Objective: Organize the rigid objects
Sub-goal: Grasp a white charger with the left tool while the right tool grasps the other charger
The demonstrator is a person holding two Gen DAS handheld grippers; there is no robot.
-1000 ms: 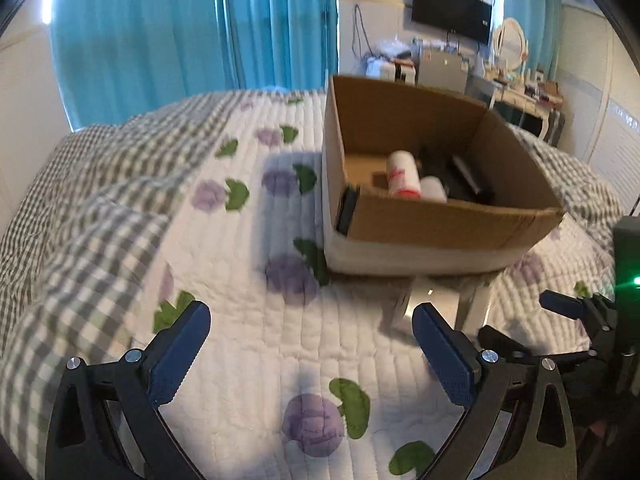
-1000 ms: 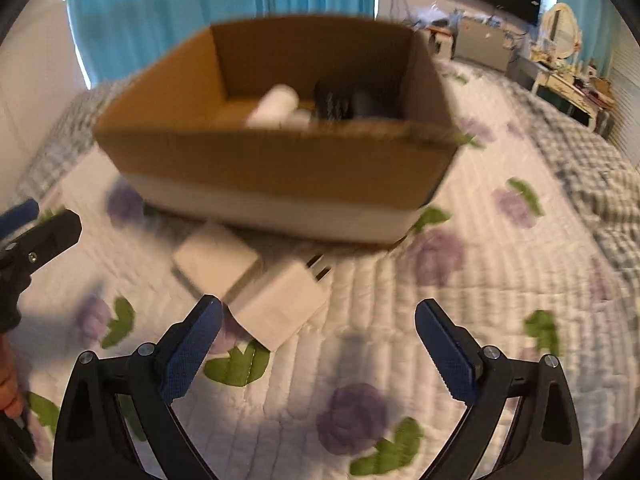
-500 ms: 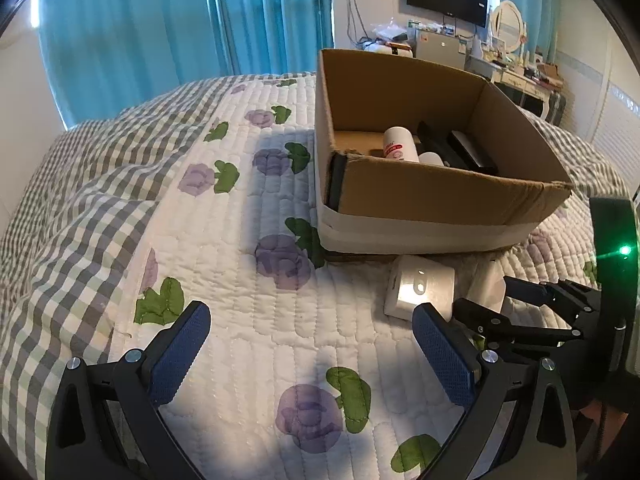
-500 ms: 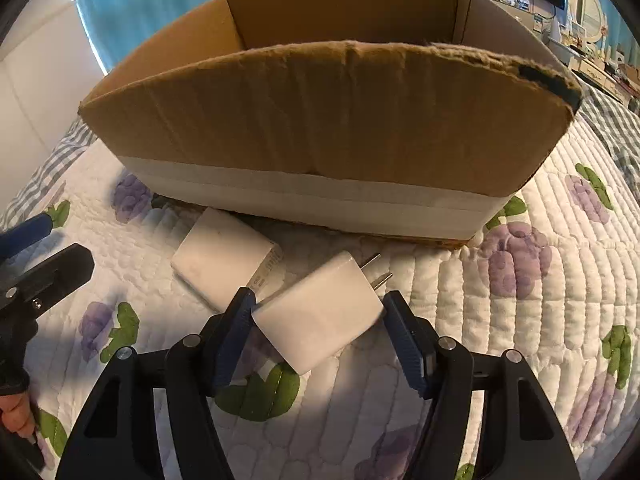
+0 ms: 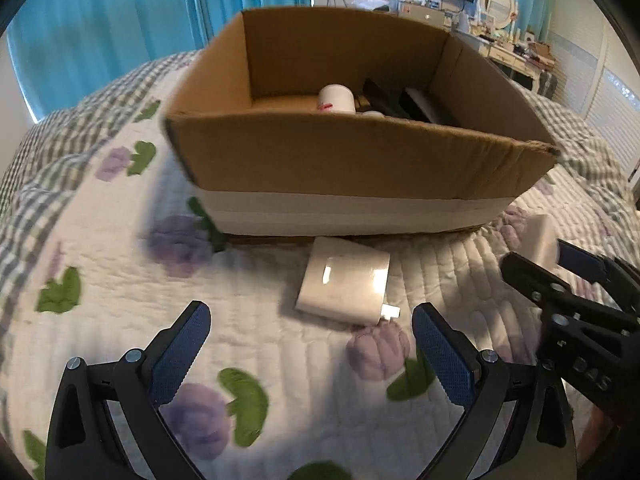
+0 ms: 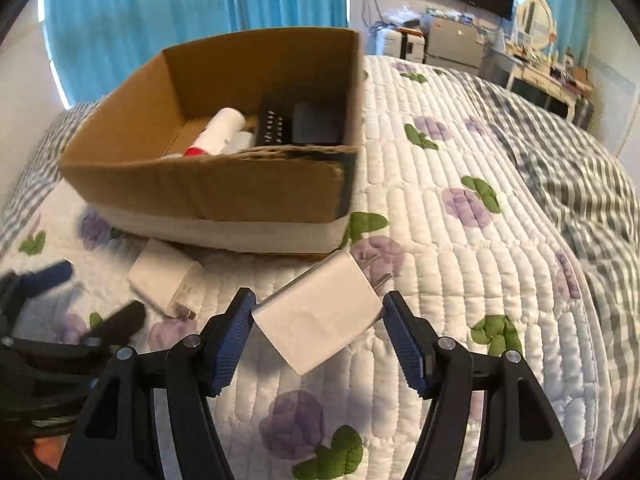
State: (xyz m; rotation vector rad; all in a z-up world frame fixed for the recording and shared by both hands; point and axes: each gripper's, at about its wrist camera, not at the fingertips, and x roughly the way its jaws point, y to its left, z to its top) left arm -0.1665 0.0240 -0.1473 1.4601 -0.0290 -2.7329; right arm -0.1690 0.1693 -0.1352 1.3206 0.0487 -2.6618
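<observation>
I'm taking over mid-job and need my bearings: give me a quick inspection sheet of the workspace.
Surface: quilted bedspread with flower print, checked blanket at the edges.
Job's things: cardboard box holding a white bottle and dark items; one white charger clamped off the quilt; a second white charger lying flat in front of the box.
Clutter: nothing seen on the bed.
Grippers: right gripper shut on a charger; left gripper open, fingers either side of bare quilt just short of the second charger.
Cables: nothing seen on the bed; some hang on the far wall.
Surroundings: blue curtains, wall television, dresser with mirror.
</observation>
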